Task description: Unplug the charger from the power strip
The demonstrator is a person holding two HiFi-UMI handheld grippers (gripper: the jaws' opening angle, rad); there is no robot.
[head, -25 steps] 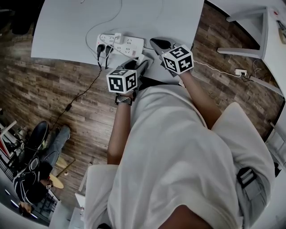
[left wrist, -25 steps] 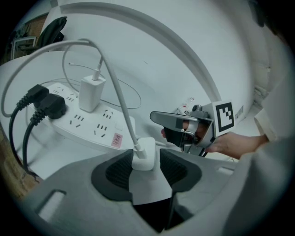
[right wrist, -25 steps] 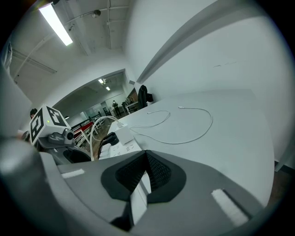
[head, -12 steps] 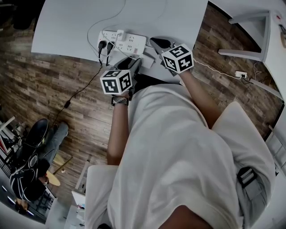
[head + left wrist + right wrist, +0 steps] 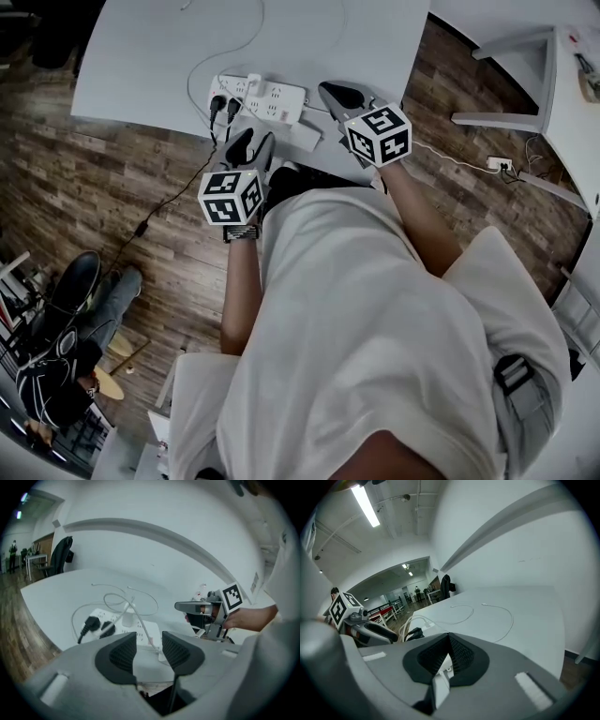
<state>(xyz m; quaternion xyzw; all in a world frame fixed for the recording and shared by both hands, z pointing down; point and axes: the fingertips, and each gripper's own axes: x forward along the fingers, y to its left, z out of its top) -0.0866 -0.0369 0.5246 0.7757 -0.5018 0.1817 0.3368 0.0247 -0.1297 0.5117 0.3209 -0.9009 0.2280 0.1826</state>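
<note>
A white power strip [image 5: 259, 94] lies near the front edge of the white table [image 5: 150, 66]. A white charger [image 5: 253, 82] stands plugged into it, its thin white cable looping over the tabletop. Two black plugs [image 5: 221, 105] sit at the strip's left end. My left gripper [image 5: 251, 142] hovers at the table edge just short of the strip, open and empty; its own view shows the strip [image 5: 140, 631] and charger [image 5: 127, 619] beyond the left gripper [image 5: 149, 641]. My right gripper [image 5: 336, 94] hangs right of the strip. In its own view the right gripper [image 5: 449, 641] is shut.
A small white block [image 5: 306, 139] lies at the table edge between the grippers. A black cord [image 5: 173, 192] runs from the plugs to the wooden floor. A second white table [image 5: 567, 84] stands right, with a floor socket [image 5: 497, 163] near it. A person [image 5: 66, 356] sits lower left.
My left gripper has drawn back and to the left, away from the white block toward the table edge below the black plugs. The right gripper has held its place.
</note>
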